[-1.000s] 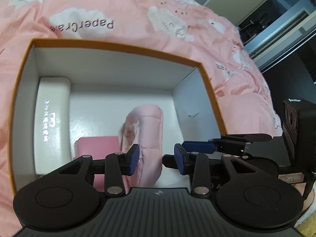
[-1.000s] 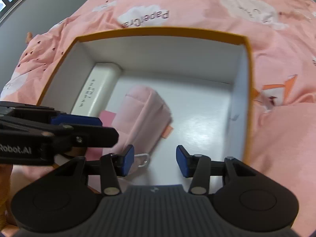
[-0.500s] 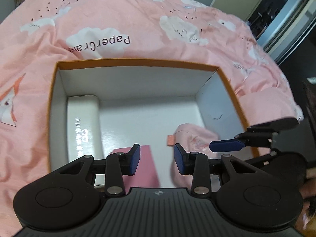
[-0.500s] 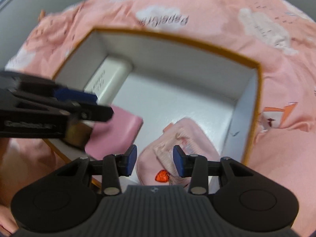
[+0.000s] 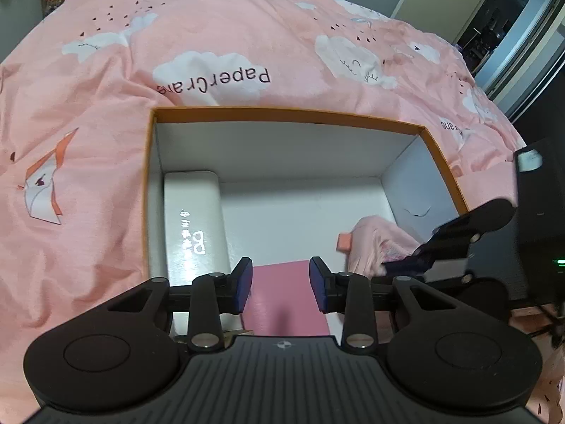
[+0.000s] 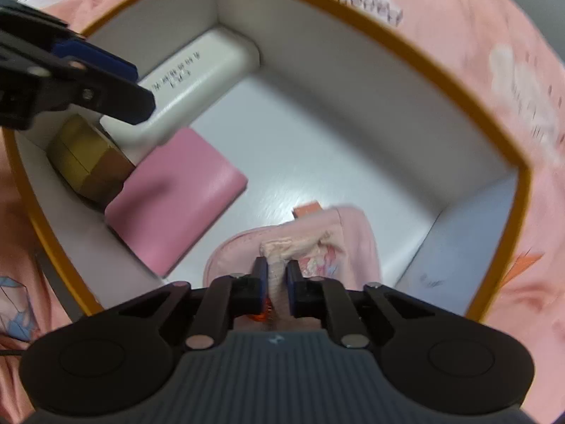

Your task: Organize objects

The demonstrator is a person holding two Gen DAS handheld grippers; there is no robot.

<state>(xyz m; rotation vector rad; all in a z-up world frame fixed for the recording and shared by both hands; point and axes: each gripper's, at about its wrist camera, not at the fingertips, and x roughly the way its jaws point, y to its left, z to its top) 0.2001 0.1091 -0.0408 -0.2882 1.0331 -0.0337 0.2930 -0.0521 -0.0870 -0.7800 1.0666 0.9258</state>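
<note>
Orange-rimmed box [image 5: 289, 115] holding white case [image 5: 194, 219], pink wallet [image 6: 176, 198], gold box [image 6: 86, 159], right gripper [image 6: 275, 275] jaws pinching pink pouch [image 6: 328, 243], left gripper [image 5: 280, 284] jaws closing on nothing

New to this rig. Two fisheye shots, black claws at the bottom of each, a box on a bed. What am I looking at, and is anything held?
There is no robot arm here: a person holds a two-finger gripper in each hand, and a fisheye camera on each looks forward along its fingers. One picture is from the left gripper, the other from the right gripper.

Both look down into an orange-rimmed box sitting on a pink bedspread. Inside lie a white case along one wall, a flat pink wallet, a gold box in a corner, and a soft pink pouch.

The right gripper is shut on the pink pouch's fabric. The left gripper's jaws are closing above the wallet, with nothing pressed between them.
</note>
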